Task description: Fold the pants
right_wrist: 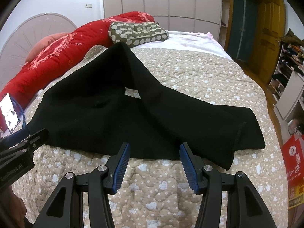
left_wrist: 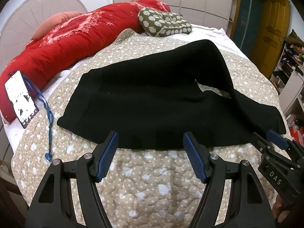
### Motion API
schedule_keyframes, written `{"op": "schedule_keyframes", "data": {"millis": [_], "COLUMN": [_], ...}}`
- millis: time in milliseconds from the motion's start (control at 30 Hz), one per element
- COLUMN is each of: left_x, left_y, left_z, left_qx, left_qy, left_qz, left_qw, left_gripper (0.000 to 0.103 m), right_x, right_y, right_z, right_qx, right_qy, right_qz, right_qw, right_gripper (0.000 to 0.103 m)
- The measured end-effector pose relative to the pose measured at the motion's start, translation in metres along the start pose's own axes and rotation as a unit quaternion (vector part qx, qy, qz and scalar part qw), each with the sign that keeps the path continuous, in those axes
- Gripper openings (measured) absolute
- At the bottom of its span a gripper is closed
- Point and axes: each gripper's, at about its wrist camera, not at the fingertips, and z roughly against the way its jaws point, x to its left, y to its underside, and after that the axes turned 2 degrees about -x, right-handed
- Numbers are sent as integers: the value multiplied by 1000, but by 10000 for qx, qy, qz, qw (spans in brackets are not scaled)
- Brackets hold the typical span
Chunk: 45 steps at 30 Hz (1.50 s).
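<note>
Black pants point(left_wrist: 152, 102) lie spread on the beige quilted bedspread point(left_wrist: 144, 174), the waist to the left, one leg bent back and over toward the right. They also show in the right wrist view point(right_wrist: 106, 117). My left gripper point(left_wrist: 151, 138) is open and empty, fingertips just at the pants' near edge. My right gripper point(right_wrist: 154, 149) is open and empty at the near edge too, by the leg hem point(right_wrist: 237, 138). The right gripper also shows in the left wrist view point(left_wrist: 273, 140); the left gripper shows at the left of the right wrist view point(right_wrist: 28, 134).
A red quilt point(left_wrist: 72, 39) and a patterned cushion point(left_wrist: 165, 23) lie at the head of the bed. A phone point(left_wrist: 20, 96) with a blue lanyard point(left_wrist: 47, 114) lies left of the pants. Shelves and a yellow door point(left_wrist: 269, 28) stand to the right.
</note>
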Motion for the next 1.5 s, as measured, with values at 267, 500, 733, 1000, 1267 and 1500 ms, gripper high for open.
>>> {"op": "schedule_keyframes", "data": {"millis": [267, 500, 733, 1000, 1267, 1500], "left_x": [2, 5, 7, 15, 26, 33], "left_y": [1, 2, 1, 0, -5, -12], "left_z": [-6, -11, -15, -18, -26, -40], "left_qx": [70, 137, 152, 215, 250, 301], "left_qy": [10, 10, -23, -25, -121, -215], "left_qz": [44, 110, 121, 263, 401, 430], "left_qw": [10000, 9998, 9998, 9994, 9988, 9984], "left_gripper": [71, 71, 71, 71, 71, 71], "right_x": [2, 3, 4, 6, -3, -14], "right_y": [-1, -1, -2, -5, -16, -36], "right_z": [-5, -9, -13, -19, -39, -74], "right_qx": [59, 122, 151, 190, 256, 532], "right_qy": [-7, -36, -60, -181, -1051, -1167], "right_qz": [4, 18, 42, 60, -325, -565], "right_qw": [10000, 9999, 9999, 9996, 9936, 9901], "right_gripper": [52, 52, 52, 52, 52, 52]}}
